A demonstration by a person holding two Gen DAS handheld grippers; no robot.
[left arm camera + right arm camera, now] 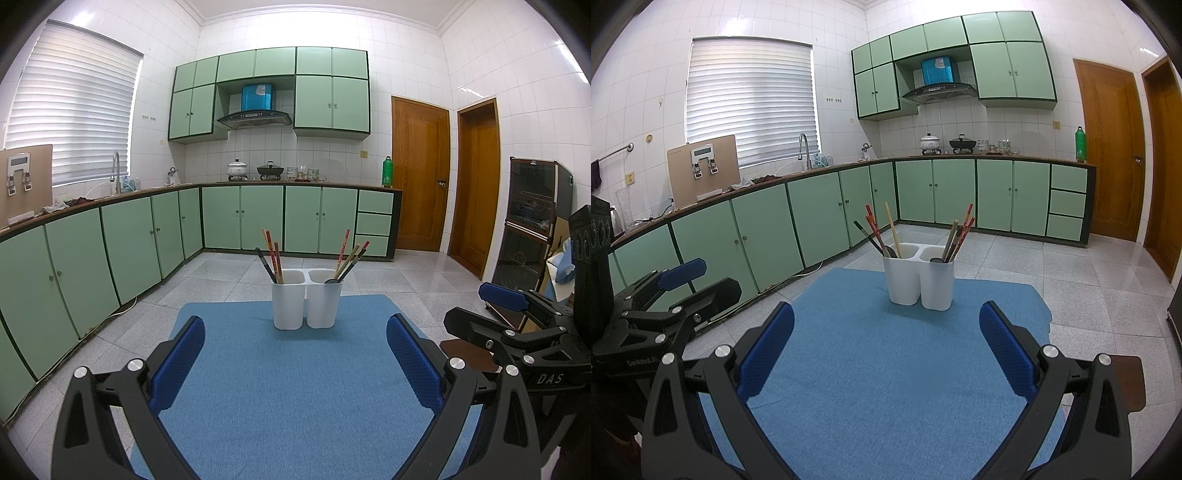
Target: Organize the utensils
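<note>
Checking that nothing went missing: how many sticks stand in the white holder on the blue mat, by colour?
Red sticks: 4
Pale wooden sticks: 2
Dark sticks: 2
Total: 8, four in each compartment of the white holder, as far as the right wrist view lets me separate them.

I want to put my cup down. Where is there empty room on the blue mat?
The blue fabric mat is bare from the white two-compartment plastic holder to the open left gripper and open right gripper. Both compartments are crowded with chopsticks.
</note>
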